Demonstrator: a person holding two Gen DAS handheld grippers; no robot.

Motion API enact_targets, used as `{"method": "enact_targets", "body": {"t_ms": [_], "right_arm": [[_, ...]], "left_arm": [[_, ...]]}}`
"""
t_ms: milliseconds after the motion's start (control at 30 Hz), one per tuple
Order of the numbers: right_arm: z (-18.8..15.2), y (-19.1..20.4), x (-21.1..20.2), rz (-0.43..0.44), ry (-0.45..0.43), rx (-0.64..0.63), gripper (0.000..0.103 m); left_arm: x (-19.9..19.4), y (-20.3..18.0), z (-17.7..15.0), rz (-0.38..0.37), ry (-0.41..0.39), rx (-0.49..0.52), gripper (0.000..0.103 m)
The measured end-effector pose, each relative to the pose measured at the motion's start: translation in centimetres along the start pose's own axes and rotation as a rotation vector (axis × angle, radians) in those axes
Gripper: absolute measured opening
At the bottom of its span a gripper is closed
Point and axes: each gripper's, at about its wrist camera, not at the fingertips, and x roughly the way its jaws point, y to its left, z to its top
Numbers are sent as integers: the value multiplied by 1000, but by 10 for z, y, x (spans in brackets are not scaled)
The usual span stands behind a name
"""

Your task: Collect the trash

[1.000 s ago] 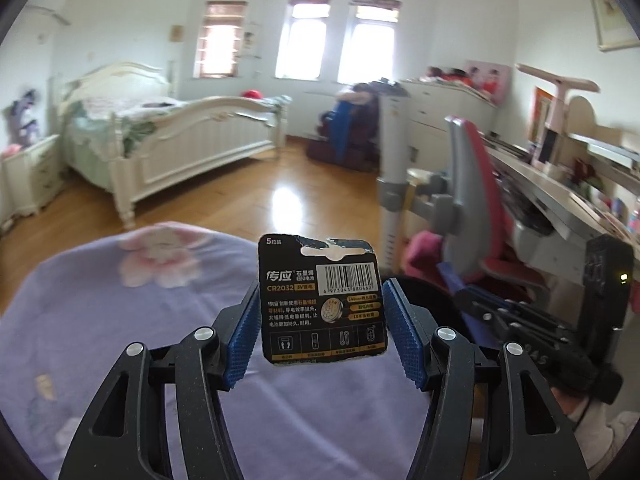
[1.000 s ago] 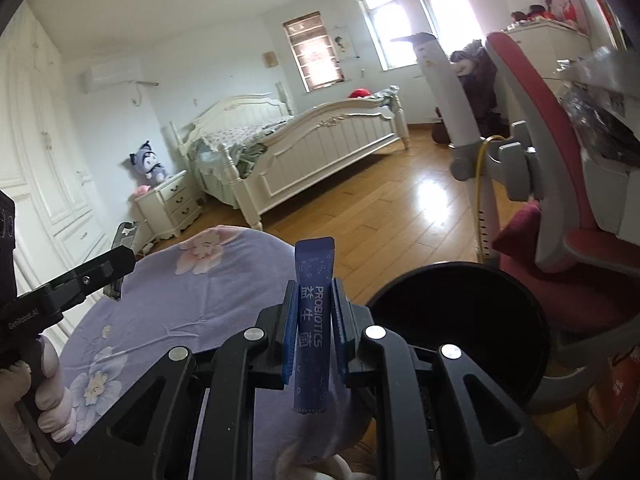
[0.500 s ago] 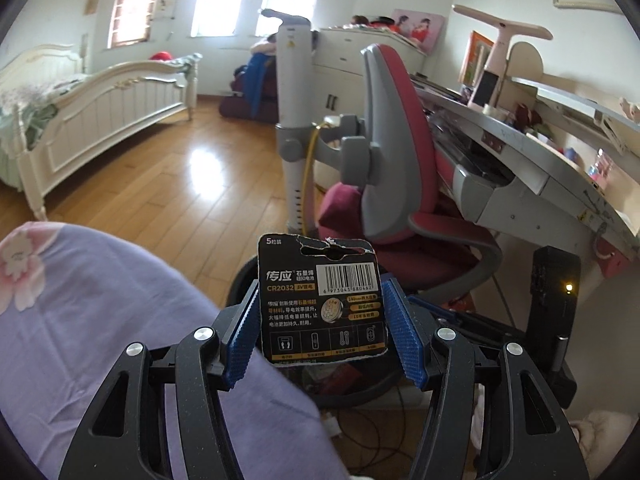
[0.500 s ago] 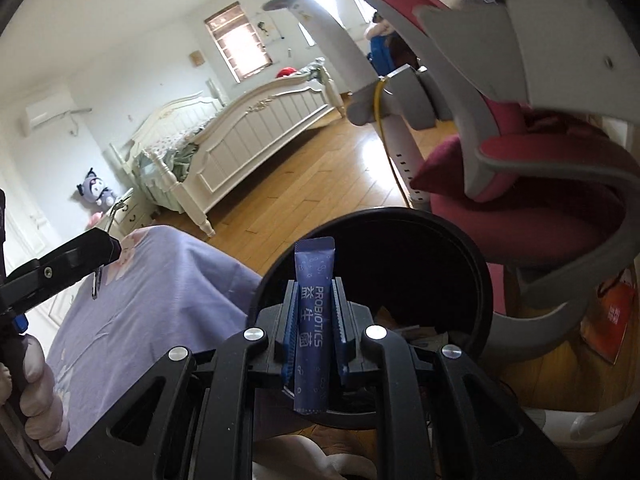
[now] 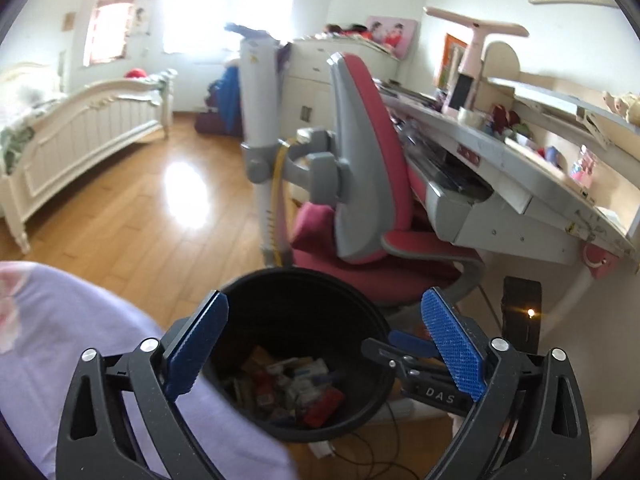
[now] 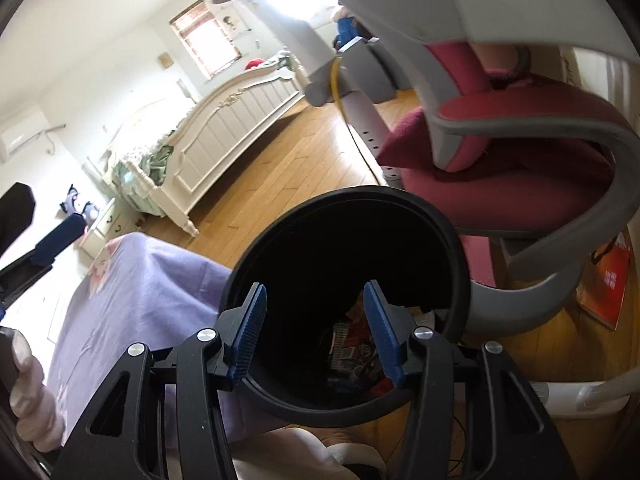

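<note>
now both your left tongs and right tongs are opening over the black trash bin, empty where they gripped the battery card and probiotics sachet a moment ago, so both pieces have presumably joined the litter inside.
</note>
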Motion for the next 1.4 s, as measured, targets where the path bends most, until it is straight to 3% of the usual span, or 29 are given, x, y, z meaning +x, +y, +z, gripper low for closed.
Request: {"method": "enact_targets", "body": {"t_ms": [167,200,333,400,467,533,667,767,867,1200,1333,1400], "right_arm": [[4,52,-4,63,-4,-130,55],[6,68,-6,86,-11,-167,59],[10,133,-10,187,-11,-302,61],[7,169,-8,242,10,-373,74],[0,204,-6,291,27,-437,80],[-10,240,-3,269,21,-497,88],[-32,288,12,250,11,-537,88],[-47,308,19,254,-7,-563,88],[-55,321,16,274,-66,-571,95],[-60,315,-3,258,-239,-562,97],[-61,316,-8,260,-261,-559,97],[-62,317,-7,263,-263,-560,97]], "left_arm": [[-56,31,-11,136,-50,-47,98],[-69,40,-18,183,-60,-54,98],[-117,81,-45,385,-69,-127,98],[-143,101,-59,467,-80,-196,98],[-176,125,-77,571,-110,-271,98],[-205,140,-92,673,-144,-304,98],[-253,169,-119,851,-208,-366,98],[-267,183,-131,899,-221,-396,98],[-270,191,-138,934,-218,-386,98],[-253,206,-145,957,-145,-423,98],[-247,210,-146,952,-113,-441,98],[-251,212,-149,920,-139,-472,98]]}}
